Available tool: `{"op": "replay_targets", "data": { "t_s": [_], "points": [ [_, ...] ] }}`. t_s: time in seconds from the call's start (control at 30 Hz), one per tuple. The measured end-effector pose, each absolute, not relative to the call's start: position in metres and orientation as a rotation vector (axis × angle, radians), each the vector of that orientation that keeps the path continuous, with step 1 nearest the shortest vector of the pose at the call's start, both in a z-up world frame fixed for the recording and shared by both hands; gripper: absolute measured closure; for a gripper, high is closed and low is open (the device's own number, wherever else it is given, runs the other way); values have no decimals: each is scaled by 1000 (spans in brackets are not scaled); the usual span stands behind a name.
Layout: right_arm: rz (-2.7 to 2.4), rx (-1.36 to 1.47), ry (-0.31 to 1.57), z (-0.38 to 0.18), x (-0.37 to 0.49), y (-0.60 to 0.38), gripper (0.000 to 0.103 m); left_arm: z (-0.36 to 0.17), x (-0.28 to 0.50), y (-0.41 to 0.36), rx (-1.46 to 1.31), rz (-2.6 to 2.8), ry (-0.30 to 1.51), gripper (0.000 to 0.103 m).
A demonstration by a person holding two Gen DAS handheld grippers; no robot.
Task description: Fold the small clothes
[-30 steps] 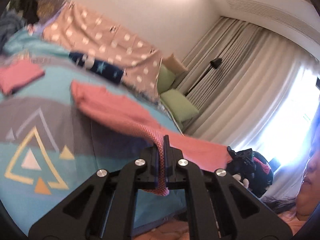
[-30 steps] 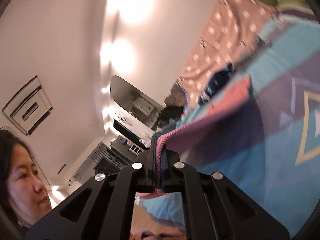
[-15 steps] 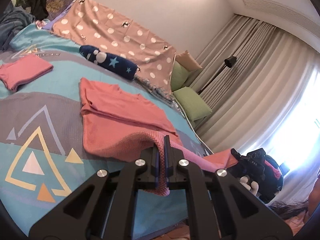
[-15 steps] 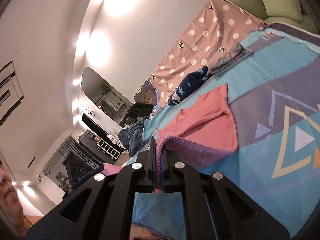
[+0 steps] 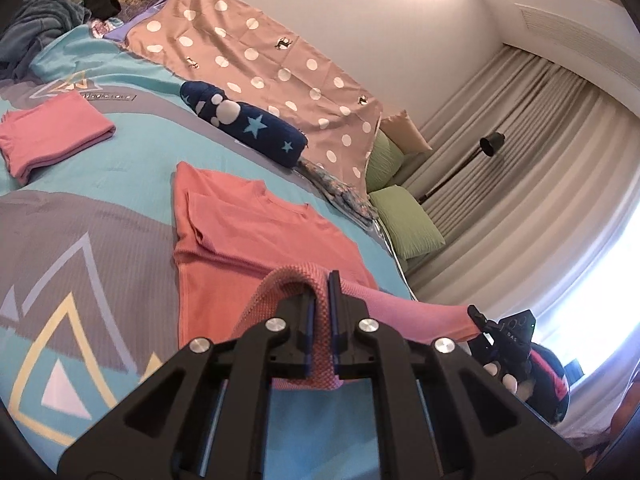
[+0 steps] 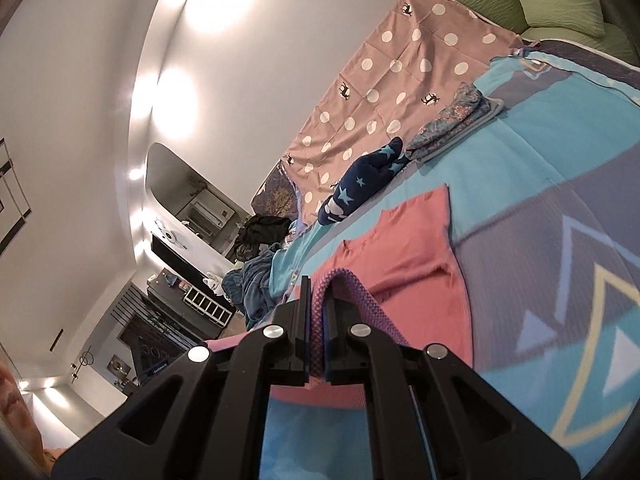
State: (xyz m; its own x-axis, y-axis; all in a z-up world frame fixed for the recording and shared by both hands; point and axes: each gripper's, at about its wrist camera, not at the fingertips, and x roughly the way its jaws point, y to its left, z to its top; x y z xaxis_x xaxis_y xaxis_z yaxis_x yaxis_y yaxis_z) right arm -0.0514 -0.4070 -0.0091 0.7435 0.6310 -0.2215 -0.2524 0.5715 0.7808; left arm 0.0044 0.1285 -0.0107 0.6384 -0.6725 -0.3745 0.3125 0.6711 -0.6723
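Observation:
A salmon-pink small shirt (image 5: pixel 256 224) lies spread on the blue and grey bedspread (image 5: pixel 80 208), collar away from me, one sleeve folded in. My left gripper (image 5: pixel 324 280) is shut on the shirt's near hem, which loops over its tips. My right gripper (image 6: pixel 318 284) is shut on the other end of the same hem; the shirt also shows in the right wrist view (image 6: pixel 412 256). The right gripper shows in the left wrist view (image 5: pixel 504 332) at the right, with the hem stretched between the two.
A folded pink garment (image 5: pixel 52 136) lies at the far left. A navy star-patterned roll (image 5: pixel 244 128) and a polka-dot cloth (image 5: pixel 260 48) lie beyond the shirt. Green pillows (image 5: pixel 404 216) and curtains stand at the right. Dark clothes (image 5: pixel 48 20) are piled at the bed's far corner.
Both grippers have come down and forward with the hem. The shirt, lifted and hanging a second ago, now lies mostly flat on the bedspread.

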Motion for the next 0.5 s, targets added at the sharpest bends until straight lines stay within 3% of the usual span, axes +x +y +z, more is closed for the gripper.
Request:
{"op": "replay_targets", "data": {
  "t_s": [0.5],
  "points": [
    [489,788,544,-2,59,-405,97,2,105,122,-600,-575,684,98]
  ]
}}
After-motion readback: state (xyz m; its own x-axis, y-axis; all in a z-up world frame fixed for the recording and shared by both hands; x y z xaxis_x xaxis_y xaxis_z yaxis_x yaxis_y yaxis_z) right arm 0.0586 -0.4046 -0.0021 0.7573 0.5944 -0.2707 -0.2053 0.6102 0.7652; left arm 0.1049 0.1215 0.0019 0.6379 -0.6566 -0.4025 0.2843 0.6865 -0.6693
